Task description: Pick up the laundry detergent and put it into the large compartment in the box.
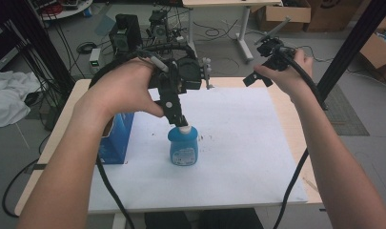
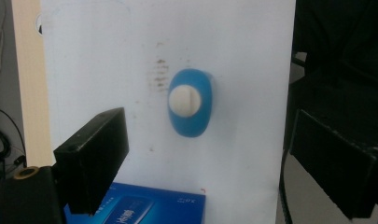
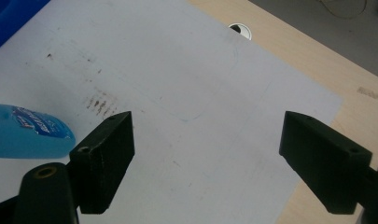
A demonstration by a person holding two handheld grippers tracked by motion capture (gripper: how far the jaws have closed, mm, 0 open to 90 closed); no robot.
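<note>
White paper (image 1: 238, 143) covers the wooden table. Straight below the left gripper (image 2: 200, 154) a blue bottle (image 1: 183, 146) stands upright, its white cap (image 2: 185, 100) showing between the wide-open, empty jaws. A blue box (image 1: 115, 138) sits beside the bottle. The right gripper (image 3: 205, 154), held high and well apart, gapes empty too. By my reading the bottle is already set down and released; little seems left beyond pulling away.

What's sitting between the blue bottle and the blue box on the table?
Nothing: in the high view, only a bare strip of white sheet separates the blue bottle from the blue box.
</note>
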